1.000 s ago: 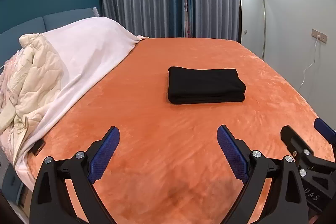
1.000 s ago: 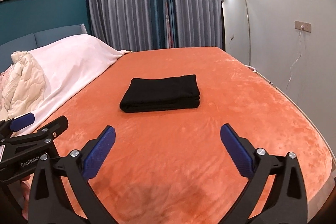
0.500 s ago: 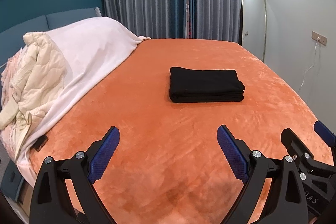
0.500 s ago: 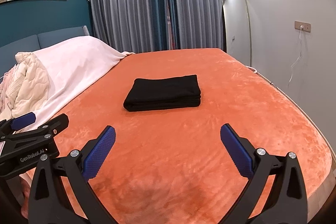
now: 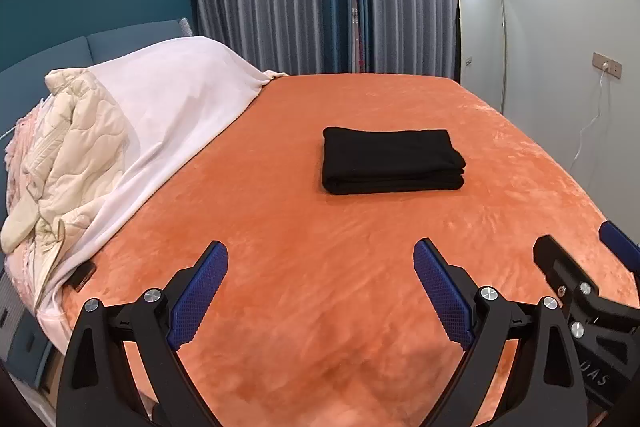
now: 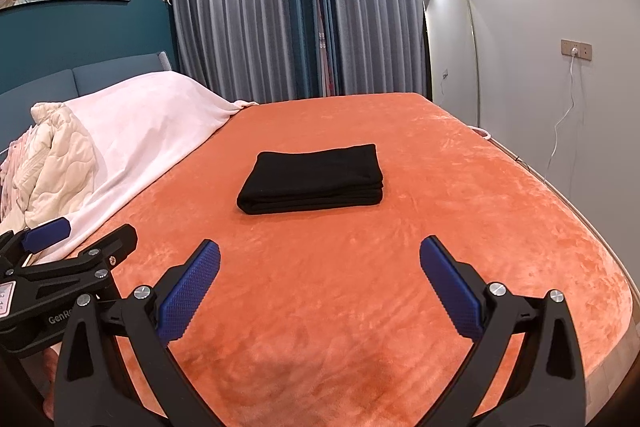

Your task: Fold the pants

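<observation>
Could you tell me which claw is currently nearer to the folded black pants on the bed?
Neither clearly. The left claw and right claw are both open and short of the folded black pants, which lie ahead to the right of the left claw and nearly straight ahead of the right.

Black pants point(image 6: 314, 179) lie folded in a neat stack at the middle of the bed point(image 6: 460, 211). The right tongs point(image 6: 320, 285) hang over the bed's near edge, spread wide and empty. The left tongs point(image 6: 82, 237) show at the near left corner, beside a white blanket point(image 6: 148, 119).
</observation>
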A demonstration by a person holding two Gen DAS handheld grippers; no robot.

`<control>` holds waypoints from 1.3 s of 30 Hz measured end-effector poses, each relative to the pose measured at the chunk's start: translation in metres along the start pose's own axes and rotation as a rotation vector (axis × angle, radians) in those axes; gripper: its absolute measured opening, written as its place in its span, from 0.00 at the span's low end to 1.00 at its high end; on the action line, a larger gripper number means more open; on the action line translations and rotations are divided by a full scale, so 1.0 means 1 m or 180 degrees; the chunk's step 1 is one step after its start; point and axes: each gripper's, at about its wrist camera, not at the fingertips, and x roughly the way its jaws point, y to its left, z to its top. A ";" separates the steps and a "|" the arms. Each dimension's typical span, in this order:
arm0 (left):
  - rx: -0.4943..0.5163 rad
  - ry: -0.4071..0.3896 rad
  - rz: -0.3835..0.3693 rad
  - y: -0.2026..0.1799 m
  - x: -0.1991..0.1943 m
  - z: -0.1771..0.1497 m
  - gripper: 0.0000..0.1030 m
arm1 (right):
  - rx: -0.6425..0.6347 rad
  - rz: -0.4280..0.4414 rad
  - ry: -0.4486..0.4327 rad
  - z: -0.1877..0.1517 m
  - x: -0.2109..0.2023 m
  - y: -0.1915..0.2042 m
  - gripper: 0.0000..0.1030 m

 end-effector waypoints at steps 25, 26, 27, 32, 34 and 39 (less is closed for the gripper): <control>-0.0073 -0.0085 -0.0033 0.002 -0.005 -0.005 0.89 | 0.0071 -0.0035 0.0019 -0.004 -0.002 0.005 0.95; -0.0050 -0.0070 -0.0037 0.002 -0.004 -0.005 0.89 | 0.0073 -0.0039 0.0019 -0.004 -0.003 0.005 0.95; -0.0028 -0.0067 -0.0037 0.001 -0.004 -0.005 0.89 | 0.0074 -0.0035 0.0020 -0.004 -0.003 0.005 0.95; 0.0064 -0.0059 -0.0070 -0.003 -0.004 -0.006 0.89 | 0.0077 -0.0038 0.0019 -0.005 -0.003 0.005 0.95; 0.0077 -0.0060 -0.0065 -0.005 -0.004 -0.006 0.89 | 0.0081 -0.0044 0.0017 -0.005 -0.003 0.005 0.95; 0.0074 -0.0046 -0.0080 -0.005 -0.004 -0.006 0.89 | 0.0096 -0.0056 0.0020 -0.005 -0.004 0.006 0.95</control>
